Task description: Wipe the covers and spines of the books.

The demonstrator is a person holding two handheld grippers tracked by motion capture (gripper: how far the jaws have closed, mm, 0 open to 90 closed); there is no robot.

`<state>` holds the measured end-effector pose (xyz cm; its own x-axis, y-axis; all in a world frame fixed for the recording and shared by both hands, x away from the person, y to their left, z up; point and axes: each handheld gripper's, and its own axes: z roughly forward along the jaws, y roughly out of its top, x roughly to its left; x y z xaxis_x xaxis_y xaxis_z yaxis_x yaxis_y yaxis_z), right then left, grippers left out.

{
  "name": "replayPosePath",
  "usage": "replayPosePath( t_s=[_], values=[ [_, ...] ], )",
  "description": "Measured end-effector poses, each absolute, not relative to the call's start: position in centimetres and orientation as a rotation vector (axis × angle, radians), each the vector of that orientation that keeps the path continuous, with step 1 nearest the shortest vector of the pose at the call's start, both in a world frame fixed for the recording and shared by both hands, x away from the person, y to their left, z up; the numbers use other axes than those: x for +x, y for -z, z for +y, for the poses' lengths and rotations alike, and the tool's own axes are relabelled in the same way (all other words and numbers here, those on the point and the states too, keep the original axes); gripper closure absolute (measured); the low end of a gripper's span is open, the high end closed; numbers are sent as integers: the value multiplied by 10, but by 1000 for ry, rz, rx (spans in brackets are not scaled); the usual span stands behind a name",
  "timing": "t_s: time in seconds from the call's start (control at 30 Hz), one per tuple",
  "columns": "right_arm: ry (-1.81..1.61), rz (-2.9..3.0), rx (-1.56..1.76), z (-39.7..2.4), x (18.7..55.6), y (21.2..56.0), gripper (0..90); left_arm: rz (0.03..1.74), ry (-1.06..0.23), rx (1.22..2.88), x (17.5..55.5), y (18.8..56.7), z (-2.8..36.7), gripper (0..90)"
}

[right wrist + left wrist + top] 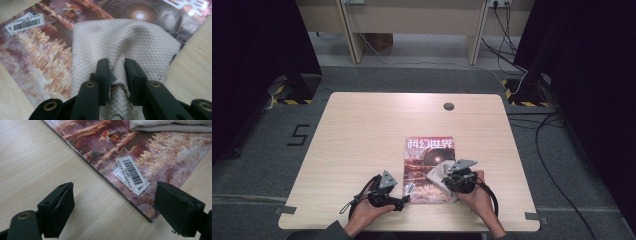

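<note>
A magazine (429,165) with a dark red cover lies flat on the wooden table (362,130), near its front edge. A cream waffle-weave cloth (120,42) rests on the magazine's lower right part. My right gripper (116,66) is shut on a raised fold of that cloth, pinched between the two black pads. My left gripper (113,203) stands open just off the magazine's near left corner, low over the table. Its jaws straddle the corner with the barcode sticker (131,172) without touching it. In the high view the left gripper (404,201) sits at the magazine's lower left edge.
A round cable hole (449,106) sits near the table's far edge. Bare wood stretches left and behind the magazine. Beyond the table are a grey floor, cables (552,130) at the right and dark curtains on both sides.
</note>
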<state>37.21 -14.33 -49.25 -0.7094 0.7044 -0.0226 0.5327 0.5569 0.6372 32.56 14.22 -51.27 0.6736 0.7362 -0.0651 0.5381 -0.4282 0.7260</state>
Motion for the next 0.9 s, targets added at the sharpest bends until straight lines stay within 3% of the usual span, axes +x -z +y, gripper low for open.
replayPosePath(
  t_s=[0.9],
  values=[
    [-853,2404,1162,-141,455,493,735,978,-341,2141,325,514,142,154]
  ],
)
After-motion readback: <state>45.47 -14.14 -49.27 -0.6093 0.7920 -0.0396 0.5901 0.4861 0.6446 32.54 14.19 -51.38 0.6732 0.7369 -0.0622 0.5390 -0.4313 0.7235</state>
